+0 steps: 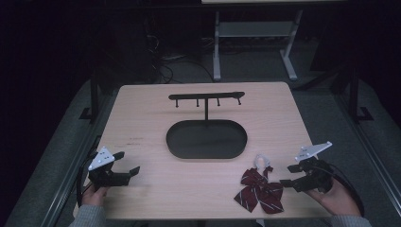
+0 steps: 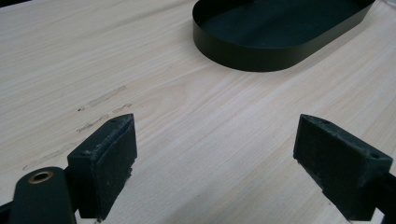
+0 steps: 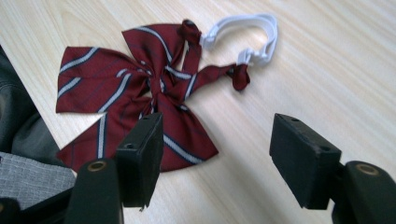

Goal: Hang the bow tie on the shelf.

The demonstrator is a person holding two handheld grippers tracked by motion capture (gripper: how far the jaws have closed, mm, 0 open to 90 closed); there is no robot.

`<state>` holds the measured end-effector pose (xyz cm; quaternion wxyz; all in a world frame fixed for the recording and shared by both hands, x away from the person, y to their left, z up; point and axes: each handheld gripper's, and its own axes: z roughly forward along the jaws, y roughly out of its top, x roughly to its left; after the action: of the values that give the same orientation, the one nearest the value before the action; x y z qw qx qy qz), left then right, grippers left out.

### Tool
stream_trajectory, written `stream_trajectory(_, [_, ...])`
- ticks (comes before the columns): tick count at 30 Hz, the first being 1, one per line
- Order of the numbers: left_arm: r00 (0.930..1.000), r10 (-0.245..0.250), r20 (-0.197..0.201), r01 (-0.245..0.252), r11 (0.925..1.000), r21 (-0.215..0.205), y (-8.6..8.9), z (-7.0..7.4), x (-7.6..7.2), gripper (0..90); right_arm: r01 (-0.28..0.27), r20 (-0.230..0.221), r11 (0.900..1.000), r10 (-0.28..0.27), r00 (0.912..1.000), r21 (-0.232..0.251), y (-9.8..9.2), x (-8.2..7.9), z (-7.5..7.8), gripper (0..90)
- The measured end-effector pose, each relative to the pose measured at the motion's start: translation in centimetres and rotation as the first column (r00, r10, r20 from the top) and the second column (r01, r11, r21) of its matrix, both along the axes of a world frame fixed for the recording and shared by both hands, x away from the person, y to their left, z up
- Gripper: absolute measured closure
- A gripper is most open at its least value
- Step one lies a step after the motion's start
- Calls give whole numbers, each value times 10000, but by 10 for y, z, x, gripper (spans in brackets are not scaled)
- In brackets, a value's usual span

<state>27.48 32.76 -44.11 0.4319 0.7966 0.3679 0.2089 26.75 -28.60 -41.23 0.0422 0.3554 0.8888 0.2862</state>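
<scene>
A dark red striped bow tie (image 1: pixel 259 190) with a white strap loop (image 1: pixel 261 161) lies near the table's front right edge. In the right gripper view the bow tie (image 3: pixel 140 93) spreads flat, its white loop (image 3: pixel 247 35) at the far end. My right gripper (image 1: pixel 289 175) stands open just right of the tie, touching nothing; its jaws (image 3: pixel 215 158) frame bare wood beside the fabric. My left gripper (image 1: pixel 126 163) is open at the front left, with nothing between its jaws (image 2: pixel 215 163). A black hook stand (image 1: pixel 206 98) rises from an oval black tray (image 1: pixel 206 139) mid-table.
The oval tray's wall (image 2: pixel 261 56) lies ahead of the left gripper. The wooden table (image 1: pixel 142 123) has faint scuff marks (image 2: pixel 100 109) at its left. A white-legged desk frame (image 1: pixel 255 42) stands on the floor beyond. A grey sleeve (image 3: pixel 32 179) is near the table edge.
</scene>
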Motion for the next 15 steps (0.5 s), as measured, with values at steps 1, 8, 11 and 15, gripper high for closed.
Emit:
stream_trajectory(1, [10000, 8, -3, -8, 10000, -7, 0, 0, 0, 129, -29, 8, 10000, 29, 10000, -30, 2, 2, 1, 351])
stream_trajectory(8, [10000, 70, -44, -70, 10000, -3, 1, 0, 0, 129, -288, -46, 9994, 287, 9996, -198, 11, 14, 5, 350])
stream_trajectory(11, [10000, 91, -20, -91, 10000, -14, 1, 1, 0, 129, -398, -156, 9988, 393, 9991, -279, 16, 20, 5, 352])
stream_trajectory(15, [10000, 60, -18, -61, 10000, -30, 0, 0, 0, 129, -663, -172, 9969, 656, 9977, -434, 25, 28, 6, 360])
